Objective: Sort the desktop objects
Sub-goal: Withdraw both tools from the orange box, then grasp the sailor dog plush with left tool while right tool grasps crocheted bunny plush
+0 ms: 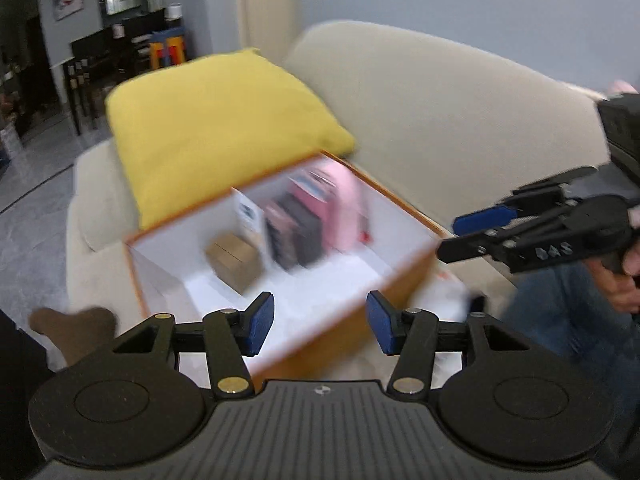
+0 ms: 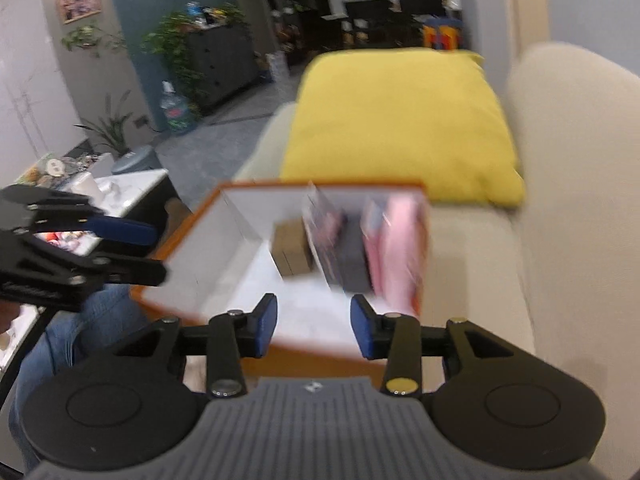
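An orange box with white inner walls [image 1: 168, 256] [image 2: 208, 240] sits on a beige sofa. Inside it stand a small brown carton [image 1: 234, 260] [image 2: 292, 248], dark and pink books or cases [image 1: 296, 236] [image 2: 344, 252] and a pink item [image 1: 342, 204] [image 2: 400, 248], all blurred. My left gripper [image 1: 320, 326] hovers open over the box's near edge, with nothing between its blue pads. My right gripper [image 2: 314, 328] is open above the box's near side, also holding nothing; it shows from the side at the right of the left wrist view [image 1: 460, 236]. The left gripper [image 2: 156, 252] appears at the left of the right wrist view.
A yellow cushion [image 1: 212, 128] [image 2: 396, 128] leans on the sofa [image 1: 440, 120] [image 2: 568, 168] behind the box. A person's jeans-clad legs [image 1: 568, 312] [image 2: 80, 320] are beside the box. A white low table with clutter [image 2: 120, 188] stands at left, with dark furniture and plants beyond.
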A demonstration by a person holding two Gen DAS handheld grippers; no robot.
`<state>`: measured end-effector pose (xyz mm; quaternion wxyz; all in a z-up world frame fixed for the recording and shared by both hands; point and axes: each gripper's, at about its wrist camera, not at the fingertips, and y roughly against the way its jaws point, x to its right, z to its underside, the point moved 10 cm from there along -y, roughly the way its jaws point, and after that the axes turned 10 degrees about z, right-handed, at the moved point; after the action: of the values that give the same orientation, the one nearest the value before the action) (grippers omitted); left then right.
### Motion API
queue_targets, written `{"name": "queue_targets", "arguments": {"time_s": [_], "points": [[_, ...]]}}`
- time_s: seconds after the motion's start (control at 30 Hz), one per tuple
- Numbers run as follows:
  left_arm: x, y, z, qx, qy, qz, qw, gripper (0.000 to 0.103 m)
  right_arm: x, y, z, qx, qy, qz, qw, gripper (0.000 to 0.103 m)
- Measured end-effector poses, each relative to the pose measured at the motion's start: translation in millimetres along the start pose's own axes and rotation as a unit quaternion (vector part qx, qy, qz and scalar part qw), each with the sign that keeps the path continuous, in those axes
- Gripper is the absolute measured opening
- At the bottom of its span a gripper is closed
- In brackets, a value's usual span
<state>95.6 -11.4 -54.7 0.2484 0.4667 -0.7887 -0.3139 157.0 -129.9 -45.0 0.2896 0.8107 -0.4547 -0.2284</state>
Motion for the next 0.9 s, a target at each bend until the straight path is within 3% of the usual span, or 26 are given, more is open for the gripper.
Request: {"name": "queue_targets", "arguments": {"time_s": [0.13,0.27,0.4,0.47,0.67,0.9], "points": [[32,2,36,-0.024,-0.005,-0.01,0.9996,0.06,10,10,49,-0.056,-0.032,0.001,0.998,0.043],[29,8,77,-0.057,0.072,-0.052,0.9944,0.06,1,18,87,-0.085,-0.03,-0.008,0.996,0.043],[8,18,116,-0.054,0.174,-0.098,0.9783,0.06,-19,18,103,-0.092,-0.019,-0.031,0.995,0.043],[-2,20,136,-0.048,0.229,-0.11,0.966,0.06,-31,16,109,-0.09,-0.006,-0.037,0.995,0.043],[-25,15,189,-0.05,0.33,-0.113,0.936,0.06,-61,1,113,-0.08,0.034,-0.039,0.995,0.043],[-29,2,203,-0.032,0.374,-0.065,0.9244,0.07,-78,-13,122,-0.094,0.054,-0.048,0.993,0.043]]}}
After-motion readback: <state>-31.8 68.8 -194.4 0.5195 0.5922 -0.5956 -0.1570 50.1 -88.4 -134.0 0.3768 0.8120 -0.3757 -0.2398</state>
